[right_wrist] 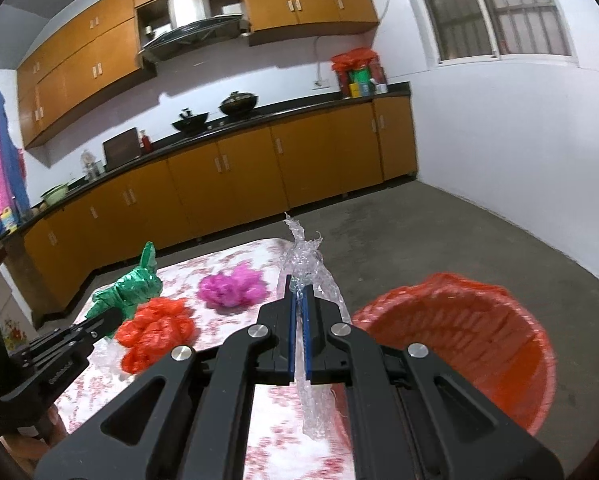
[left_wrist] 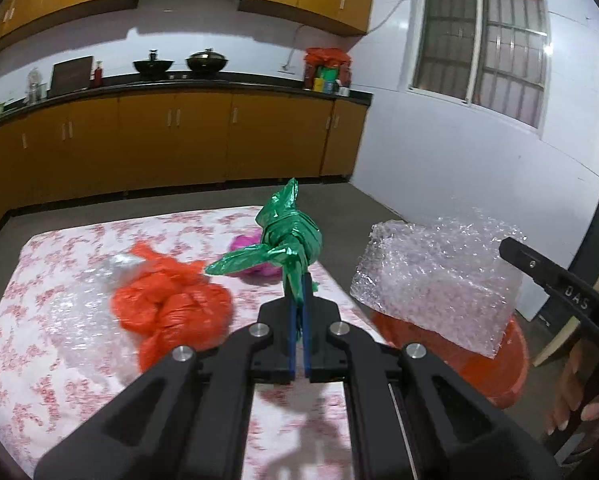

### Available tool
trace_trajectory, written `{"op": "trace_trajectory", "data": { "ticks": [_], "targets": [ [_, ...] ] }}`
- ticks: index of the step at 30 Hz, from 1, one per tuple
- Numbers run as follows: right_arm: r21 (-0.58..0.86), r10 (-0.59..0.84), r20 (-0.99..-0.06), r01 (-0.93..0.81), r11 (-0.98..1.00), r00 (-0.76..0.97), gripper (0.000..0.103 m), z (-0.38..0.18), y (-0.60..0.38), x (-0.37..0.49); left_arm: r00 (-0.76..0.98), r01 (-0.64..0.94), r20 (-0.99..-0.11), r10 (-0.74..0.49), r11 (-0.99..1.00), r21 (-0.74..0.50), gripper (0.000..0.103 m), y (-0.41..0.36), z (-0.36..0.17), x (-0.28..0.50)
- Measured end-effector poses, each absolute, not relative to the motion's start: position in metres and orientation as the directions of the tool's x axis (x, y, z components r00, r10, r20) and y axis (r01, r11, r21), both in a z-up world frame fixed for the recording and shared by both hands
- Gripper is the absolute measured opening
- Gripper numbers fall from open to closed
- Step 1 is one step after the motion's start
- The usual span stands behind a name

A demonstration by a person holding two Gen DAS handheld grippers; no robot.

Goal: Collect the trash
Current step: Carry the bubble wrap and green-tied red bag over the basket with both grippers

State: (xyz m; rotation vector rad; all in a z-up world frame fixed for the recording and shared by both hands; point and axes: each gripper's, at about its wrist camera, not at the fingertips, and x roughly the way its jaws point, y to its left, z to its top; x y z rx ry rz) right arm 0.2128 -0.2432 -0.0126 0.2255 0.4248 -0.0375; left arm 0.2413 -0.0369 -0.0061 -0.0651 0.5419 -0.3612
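My left gripper [left_wrist: 299,280] is shut on a knotted green plastic bag [left_wrist: 289,236] and holds it above the flowered table [left_wrist: 59,360]. In the right wrist view that green bag [right_wrist: 129,286] hangs at the left gripper's tip. My right gripper [right_wrist: 298,286] is shut on a sheet of clear bubble wrap [right_wrist: 311,264], whose broad face [left_wrist: 439,276] hangs over the orange bin [left_wrist: 479,364]. The bin [right_wrist: 479,332] stands to the right of the table, lined with an orange bag. An orange bag [left_wrist: 171,304] and a pink bag [right_wrist: 231,286] lie on the table.
More clear bubble wrap [left_wrist: 71,312] lies on the table's left part. A kitchen counter [left_wrist: 179,88] with woks runs along the far wall above brown cabinets. Bare concrete floor [right_wrist: 439,232] spreads to the right. A person's fingers [left_wrist: 575,404] show at the right edge.
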Motion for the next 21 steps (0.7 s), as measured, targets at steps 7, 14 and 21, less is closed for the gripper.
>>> {"op": "trace_trajectory", "data": {
  "ticks": [7, 14, 21],
  "targets": [
    [0.204, -0.077, -0.418, 0.176, 0.963, 0.905, 0.003, -0.016, -0.283, 0.198, 0.751, 0.415, -0.495, -0.436, 0.896, -0.16, 0.004, -0.084, -0.008, 0.234],
    [0.204, -0.142, -0.435, 0.251, 0.946, 0.889, 0.003, -0.024, -0.314, 0.187, 0.692, 0.5, -0.509, -0.511, 0.849, -0.172, 0.004, -0.13, -0.016, 0.232],
    [0.205, -0.17, -0.456, 0.289, 0.935, 0.874, 0.003, -0.033, -0.333, 0.181, 0.635, 0.57, -0.528, -0.564, 0.803, -0.172, 0.004, -0.172, -0.031, 0.228]
  ]
}}
